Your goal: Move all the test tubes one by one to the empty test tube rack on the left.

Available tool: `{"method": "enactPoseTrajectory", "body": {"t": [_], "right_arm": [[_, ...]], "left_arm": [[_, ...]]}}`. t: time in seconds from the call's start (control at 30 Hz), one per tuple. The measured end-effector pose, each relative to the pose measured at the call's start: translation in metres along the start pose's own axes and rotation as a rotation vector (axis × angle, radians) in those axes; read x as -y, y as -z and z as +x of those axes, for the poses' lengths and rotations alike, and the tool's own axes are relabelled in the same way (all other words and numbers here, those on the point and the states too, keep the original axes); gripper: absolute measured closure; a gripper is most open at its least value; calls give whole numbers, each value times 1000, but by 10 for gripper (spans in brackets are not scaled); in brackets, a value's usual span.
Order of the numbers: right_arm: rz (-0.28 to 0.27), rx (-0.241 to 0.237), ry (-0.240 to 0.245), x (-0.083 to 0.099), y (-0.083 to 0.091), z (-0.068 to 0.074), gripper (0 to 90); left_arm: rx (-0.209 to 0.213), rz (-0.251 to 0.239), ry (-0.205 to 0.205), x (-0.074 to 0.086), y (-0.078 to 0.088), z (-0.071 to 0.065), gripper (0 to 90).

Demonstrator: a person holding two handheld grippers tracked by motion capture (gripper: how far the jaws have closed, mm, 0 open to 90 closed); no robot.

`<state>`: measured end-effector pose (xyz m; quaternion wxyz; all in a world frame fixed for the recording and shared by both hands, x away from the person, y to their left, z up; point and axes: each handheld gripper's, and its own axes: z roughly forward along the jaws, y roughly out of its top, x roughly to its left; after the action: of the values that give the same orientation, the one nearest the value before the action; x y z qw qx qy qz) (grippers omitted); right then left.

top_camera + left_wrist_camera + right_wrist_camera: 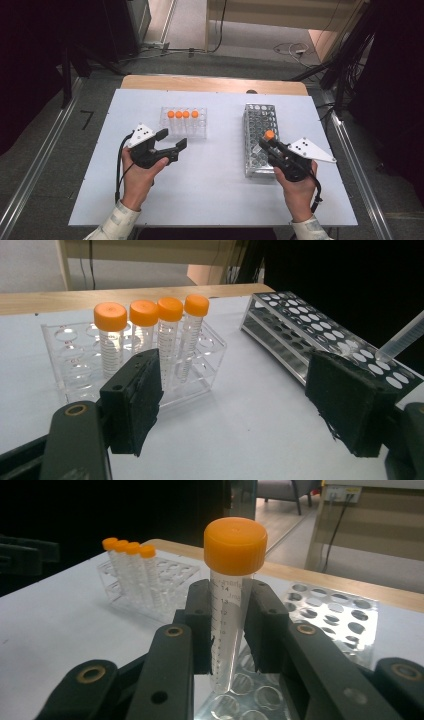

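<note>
A clear plastic rack (183, 122) (200, 375) (170, 587) holds several orange-capped tubes (182, 114) (142, 315) (127, 550) in a row. My left gripper (172, 140) (235, 400) is open, just in front of that rack, with nothing between its pads. To the right stands a metal rack (260, 140) (320, 335) (335, 615) full of round holes. My right gripper (268, 142) (229, 625) is shut on one orange-capped tube (270, 135) (231, 600), held upright over the near part of the metal rack.
Both racks stand on a white table (215, 180) with a wooden strip (215, 84) along its far edge. Free table surface lies between the racks and toward the person. Cables and dark stands sit on the floor beyond the table.
</note>
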<state>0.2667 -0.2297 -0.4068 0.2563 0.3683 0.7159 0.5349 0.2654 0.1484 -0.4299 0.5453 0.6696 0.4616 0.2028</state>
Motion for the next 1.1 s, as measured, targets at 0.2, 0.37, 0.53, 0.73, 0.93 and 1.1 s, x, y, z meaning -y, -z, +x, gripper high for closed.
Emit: {"method": "enactPoseTrajectory", "body": {"t": [0.2, 0.37, 0.53, 0.73, 0.93, 1.1], "right_arm": [[26, -47, 21, 4, -9, 16, 716], [41, -91, 42, 5, -18, 32, 716], [74, -134, 70, 11, -30, 50, 716], [119, -178, 102, 20, -47, 71, 716], [137, -213, 119, 24, -59, 87, 716], [144, -234, 123, 26, -63, 96, 716]], "left_arm": [[12, -5, -5, -1, 1, -4, 232], [42, -5, -17, -1, 1, -13, 232], [84, 1, -36, -1, 0, -26, 233], [143, 7, -63, 1, -3, -45, 244], [194, 15, -94, 3, -6, -60, 295], [217, 33, -138, 7, -10, -68, 387]]}}
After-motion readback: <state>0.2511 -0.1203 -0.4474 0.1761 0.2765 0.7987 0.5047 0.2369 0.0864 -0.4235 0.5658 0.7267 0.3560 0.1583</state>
